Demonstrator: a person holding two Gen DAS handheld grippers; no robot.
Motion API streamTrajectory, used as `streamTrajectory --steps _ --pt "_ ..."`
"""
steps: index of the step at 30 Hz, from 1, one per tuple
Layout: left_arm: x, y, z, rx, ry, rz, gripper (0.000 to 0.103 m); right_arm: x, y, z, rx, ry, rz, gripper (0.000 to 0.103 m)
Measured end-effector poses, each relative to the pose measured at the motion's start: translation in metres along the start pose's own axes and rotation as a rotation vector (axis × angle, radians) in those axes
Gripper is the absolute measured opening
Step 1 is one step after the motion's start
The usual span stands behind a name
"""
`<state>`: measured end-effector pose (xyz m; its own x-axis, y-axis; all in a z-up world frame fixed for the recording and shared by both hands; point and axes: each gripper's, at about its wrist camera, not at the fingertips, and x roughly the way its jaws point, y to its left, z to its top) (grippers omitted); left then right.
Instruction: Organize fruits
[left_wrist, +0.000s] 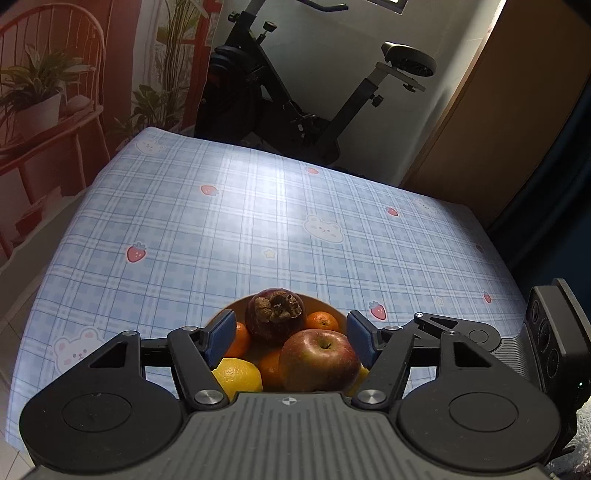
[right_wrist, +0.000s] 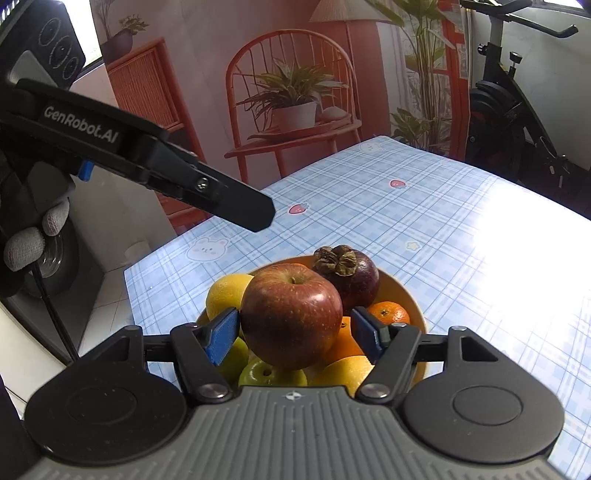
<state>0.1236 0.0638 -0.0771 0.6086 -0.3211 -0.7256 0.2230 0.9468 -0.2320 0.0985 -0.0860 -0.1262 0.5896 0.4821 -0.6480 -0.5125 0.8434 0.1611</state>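
An orange bowl (right_wrist: 413, 295) on the blue plaid tablecloth holds a pile of fruit. A red apple (right_wrist: 291, 317) lies on top, with a dark mangosteen (right_wrist: 351, 277) behind it, a lemon (right_wrist: 225, 291), tangerines (right_wrist: 388, 314) and a green fruit (right_wrist: 269, 374) around it. My right gripper (right_wrist: 293, 332) is open, its blue pads either side of the apple with a gap on the right. My left gripper (left_wrist: 291, 338) hangs open above the same bowl, over the apple (left_wrist: 319, 360) and mangosteen (left_wrist: 275, 315), holding nothing. In the right wrist view the left gripper (right_wrist: 258, 212) shows at upper left.
The tablecloth (left_wrist: 258, 206) stretches far beyond the bowl, printed with bears and strawberries. An exercise bike (left_wrist: 295, 92) stands past the far table edge, a wooden door (left_wrist: 498, 129) to the right. A gloved hand (right_wrist: 33, 236) holds the left gripper.
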Motion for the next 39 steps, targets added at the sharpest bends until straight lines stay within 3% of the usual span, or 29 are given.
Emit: streamTrajectory --steps 10,16,21,22,29,34,39 --pt "-0.027 -0.024 -0.010 0.038 -0.102 0.134 0.079 -0.025 -0.006 0.000 0.036 -0.057 -0.061 0.079" --pt "-0.035 -0.033 -0.013 0.058 -0.108 0.261 0.083 -0.046 -0.008 0.006 0.040 -0.075 -0.151 0.086" --pt "-0.053 -0.037 -0.019 0.051 -0.131 0.330 0.083 -0.074 -0.015 0.010 0.130 -0.128 -0.195 0.096" --pt "-0.057 -0.039 -0.020 0.048 -0.143 0.337 0.083 -0.080 -0.014 0.011 0.140 -0.133 -0.219 0.103" --pt "-0.081 -0.054 -0.025 0.051 -0.214 0.362 0.086 -0.117 -0.003 0.015 0.182 -0.166 -0.381 0.103" --pt "-0.091 -0.064 -0.035 0.062 -0.220 0.361 0.086 -0.136 0.004 0.013 0.225 -0.154 -0.420 0.103" --pt "-0.099 -0.073 -0.040 0.088 -0.276 0.365 0.087 -0.151 0.008 0.007 0.253 -0.160 -0.485 0.103"
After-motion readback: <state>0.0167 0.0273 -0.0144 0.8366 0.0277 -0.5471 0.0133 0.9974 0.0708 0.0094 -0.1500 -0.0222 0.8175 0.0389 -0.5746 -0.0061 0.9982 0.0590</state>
